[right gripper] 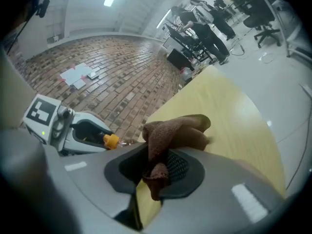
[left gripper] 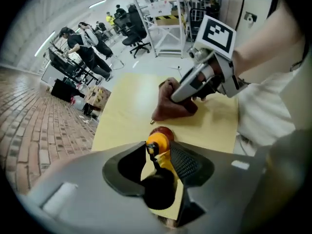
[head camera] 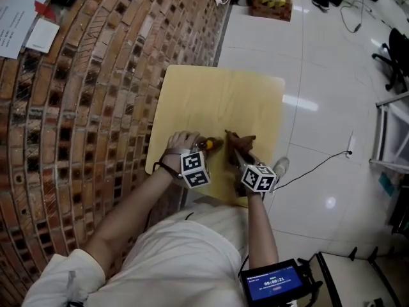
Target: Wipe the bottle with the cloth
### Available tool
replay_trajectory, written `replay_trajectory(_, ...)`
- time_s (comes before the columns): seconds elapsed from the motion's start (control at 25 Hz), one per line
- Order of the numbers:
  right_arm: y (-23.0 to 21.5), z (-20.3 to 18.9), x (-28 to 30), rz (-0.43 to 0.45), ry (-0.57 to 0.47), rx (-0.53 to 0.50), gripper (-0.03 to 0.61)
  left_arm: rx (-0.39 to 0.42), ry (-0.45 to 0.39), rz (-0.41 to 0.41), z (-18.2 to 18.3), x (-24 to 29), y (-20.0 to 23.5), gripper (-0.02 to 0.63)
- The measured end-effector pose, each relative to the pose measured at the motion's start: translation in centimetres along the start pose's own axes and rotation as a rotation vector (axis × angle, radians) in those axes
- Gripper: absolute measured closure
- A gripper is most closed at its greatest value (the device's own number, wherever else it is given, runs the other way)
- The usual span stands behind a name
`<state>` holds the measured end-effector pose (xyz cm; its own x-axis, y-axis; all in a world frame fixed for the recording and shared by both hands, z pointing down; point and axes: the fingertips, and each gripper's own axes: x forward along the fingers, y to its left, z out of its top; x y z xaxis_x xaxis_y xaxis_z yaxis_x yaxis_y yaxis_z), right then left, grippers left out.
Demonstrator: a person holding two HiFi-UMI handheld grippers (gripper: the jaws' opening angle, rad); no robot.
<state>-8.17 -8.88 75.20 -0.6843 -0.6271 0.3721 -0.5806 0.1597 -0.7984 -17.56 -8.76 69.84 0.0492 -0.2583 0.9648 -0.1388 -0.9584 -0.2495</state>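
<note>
A small dark bottle with an orange cap (left gripper: 157,143) lies between the jaws of my left gripper (left gripper: 158,156), which is shut on it just above the yellow table (left gripper: 126,96). In the head view the cap (head camera: 206,144) points right, toward the brown cloth (head camera: 238,142). My right gripper (right gripper: 158,162) is shut on that cloth (right gripper: 175,130), whose bunched end hangs out past the jaws. The cloth (left gripper: 169,107) sits a short way from the cap, apart from it. From the right gripper view the left gripper (right gripper: 78,129) and the orange cap (right gripper: 111,140) show at the left.
The table (head camera: 217,94) is small and square, with brick floor (head camera: 96,75) to its left and white tiles (head camera: 319,75) to its right. A cable (head camera: 319,162) runs across the tiles. Papers (right gripper: 78,75) lie on the bricks. People and office chairs (left gripper: 134,30) are far off.
</note>
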Motion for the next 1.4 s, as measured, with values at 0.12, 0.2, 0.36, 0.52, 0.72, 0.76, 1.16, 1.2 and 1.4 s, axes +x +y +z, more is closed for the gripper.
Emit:
replay_trajectory(0.12,0.7,-1.1,1.3,-0.004,0.029,-0.010,0.509,-0.061,-0.052,-0.015,-0.1,-0.5,0.6,0.428)
replay_trajectory(0.2,1.3,-1.7,2.1,0.005,0.055,-0.035,0.509,-0.088,-0.079,-0.024,-0.3,-0.7,0.7,0.425)
replay_trajectory(0.36,1.9,-2.3,2.9,0.002,0.085,-0.072,0.509,-0.110,-0.114,-0.013,-0.8,-1.1,0.6,0.408)
replay_trajectory(0.52,1.5,-2.1,2.5,-0.035,0.083,-0.092,0.508,-0.165,-0.172,0.021,-0.6,-1.8,0.6,0.407)
replay_trajectory(0.72,1.5,-1.2,1.8,-0.065,0.065,-0.117,0.508,-0.270,-0.247,0.066,-0.3,-3.1,1.5,0.407)
replay_trajectory(0.76,1.7,-0.9,1.6,-0.068,0.063,-0.127,0.508,-0.304,-0.271,0.076,-0.2,-3.5,1.8,0.407)
replay_trajectory(1.16,1.4,1.3,-6.9,-0.137,0.075,-0.255,0.508,-0.501,-0.494,0.163,-0.2,-7.0,2.8,0.423)
replay_trajectory(1.2,1.0,1.5,-8.1,-0.163,0.075,-0.255,0.508,-0.511,-0.518,0.173,-0.2,-7.3,2.8,0.426)
replay_trajectory(1.4,1.8,2.1,-12.7,-0.243,0.052,-0.263,0.508,-0.570,-0.597,0.175,-0.7,-8.3,2.3,0.428)
